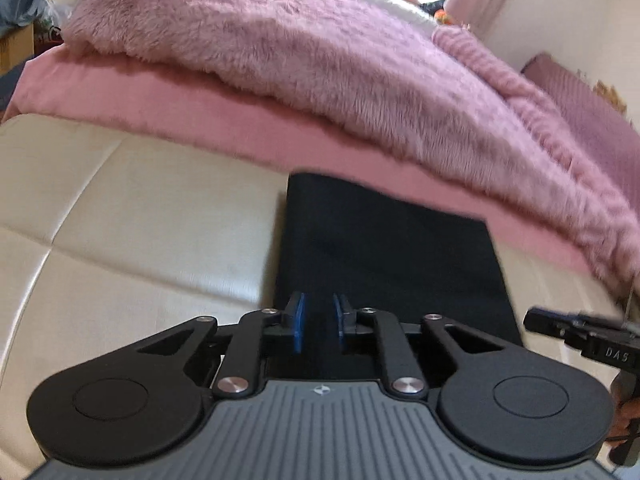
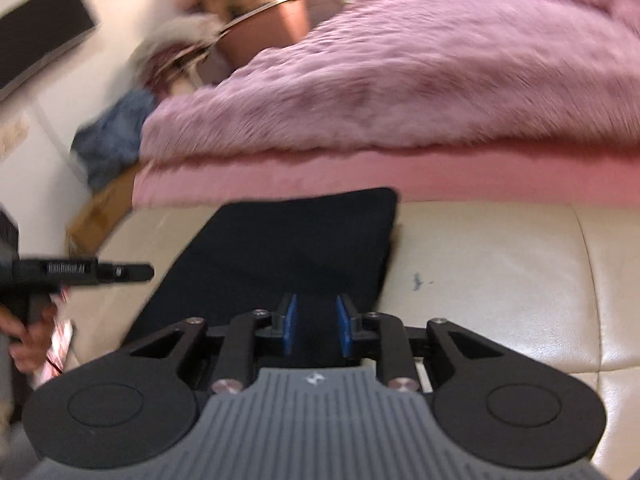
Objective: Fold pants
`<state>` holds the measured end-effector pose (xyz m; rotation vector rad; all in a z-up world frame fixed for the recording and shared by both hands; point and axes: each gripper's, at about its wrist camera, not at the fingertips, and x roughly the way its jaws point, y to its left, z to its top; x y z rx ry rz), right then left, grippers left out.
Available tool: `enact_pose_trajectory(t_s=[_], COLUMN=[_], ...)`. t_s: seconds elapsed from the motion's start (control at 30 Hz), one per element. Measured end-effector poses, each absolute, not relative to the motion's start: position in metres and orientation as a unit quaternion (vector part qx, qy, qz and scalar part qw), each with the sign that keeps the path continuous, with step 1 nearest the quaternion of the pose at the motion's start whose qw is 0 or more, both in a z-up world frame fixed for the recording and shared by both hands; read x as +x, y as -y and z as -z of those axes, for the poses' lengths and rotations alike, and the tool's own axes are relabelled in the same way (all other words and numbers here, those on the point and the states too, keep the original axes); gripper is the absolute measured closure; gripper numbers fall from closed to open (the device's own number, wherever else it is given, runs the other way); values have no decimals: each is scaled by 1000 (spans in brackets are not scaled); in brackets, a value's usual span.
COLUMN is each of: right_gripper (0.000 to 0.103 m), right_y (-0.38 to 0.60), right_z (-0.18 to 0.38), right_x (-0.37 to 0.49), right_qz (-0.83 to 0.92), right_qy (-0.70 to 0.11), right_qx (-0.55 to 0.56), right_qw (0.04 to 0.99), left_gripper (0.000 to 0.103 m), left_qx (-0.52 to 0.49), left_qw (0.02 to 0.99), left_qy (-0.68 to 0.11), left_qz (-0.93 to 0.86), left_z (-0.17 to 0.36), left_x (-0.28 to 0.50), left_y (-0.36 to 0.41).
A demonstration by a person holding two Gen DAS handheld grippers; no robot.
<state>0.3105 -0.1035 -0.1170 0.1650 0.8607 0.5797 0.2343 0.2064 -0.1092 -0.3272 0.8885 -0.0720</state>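
The black pants (image 1: 384, 248) lie folded into a flat, narrow rectangle on the cream leather surface (image 1: 120, 208). Their far edge meets the pink sheet (image 1: 224, 120) of the bed. In the right wrist view, the same pants (image 2: 288, 240) run away from the camera toward the sheet (image 2: 360, 180), with bare cream leather (image 2: 500, 264) to their right.

Your left hand-held gripper (image 1: 319, 322) sits over the near end of the pants. Its blue pads (image 1: 298, 320) stand a narrow gap apart. No fabric is between them, so nothing is held.

Your right hand-held gripper (image 2: 316, 326) is in the same condition over the near end of the pants: narrow gap, blue pads (image 2: 344, 328) parted, no cloth pinched. Whether either set of pads touches the fabric below cannot be determined.

In the right wrist view, the left unit appears at the left edge, gripped by a hand (image 2: 28, 336).

A fluffy mauve blanket (image 1: 304, 68) is heaped on the sheet beyond the pants. Blue clothing (image 2: 112, 144) lies past the bed's left corner. Both views are motion-blurred.
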Motion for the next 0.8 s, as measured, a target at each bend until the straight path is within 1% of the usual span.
enact_pose_trajectory(t_s=[0.03, 0.1, 0.13, 0.23, 0.33, 0.37, 0.43, 0.47, 0.5, 0.53, 0.6, 0.63, 0.7, 0.73, 0.77, 0.8], right_gripper=[87, 91, 96, 102, 101, 99, 98, 95, 93, 92, 78, 69, 65, 57, 46, 40], right_y=[99, 91, 89, 92, 95, 95, 95, 97, 101, 104, 108, 110, 112, 113, 113, 114], right_z=[119, 128, 132, 148, 148, 144, 133, 126, 118, 107, 85, 73, 47, 32, 20, 8], right_x=[304, 300, 301, 307, 312, 312, 310, 306, 301, 295, 283, 277, 262, 254, 246, 237], right_qz=[-278, -277, -267, -244, -234, -229, -223, -224, -224, -222, -226, -227, -232, -231, -229, -228], right_qy=[-410, -421, -428, -453, -460, -459, -453, -449, -442, -432, -411, -397, -365, -348, -334, -319], right_qx=[60, 34, 22, 29, 38, 32, 28, 29, 28, 26, 26, 26, 21, 18, 15, 13], right_qw=[867, 863, 863, 857, 856, 858, 863, 865, 868, 874, 883, 889, 901, 909, 914, 920], left_gripper=[89, 89, 90, 91, 91, 91, 89, 89, 88, 85, 79, 74, 63, 54, 45, 41], left_qx=[-150, -154, -155, -158, -145, -138, -132, -127, -119, -109, -83, -70, -41, -27, -12, 3], left_qw=[886, 879, 876, 871, 869, 870, 878, 885, 893, 901, 917, 925, 941, 948, 954, 961], left_qy=[-437, -452, -457, -465, -473, -473, -459, -447, -433, -418, -388, -373, -334, -314, -294, -268], left_qz=[27, 12, 5, -2, -13, -17, -25, -24, -23, -22, -26, -32, -40, -50, -61, -72], left_z=[114, 125, 130, 134, 127, 123, 109, 100, 90, 79, 55, 42, 15, 2, -10, -22], left_x=[232, 231, 231, 231, 233, 231, 224, 217, 211, 204, 191, 185, 169, 160, 152, 141], left_y=[-206, -210, -213, -218, -215, -213, -207, -203, -199, -194, -181, -175, -161, -154, -146, -138])
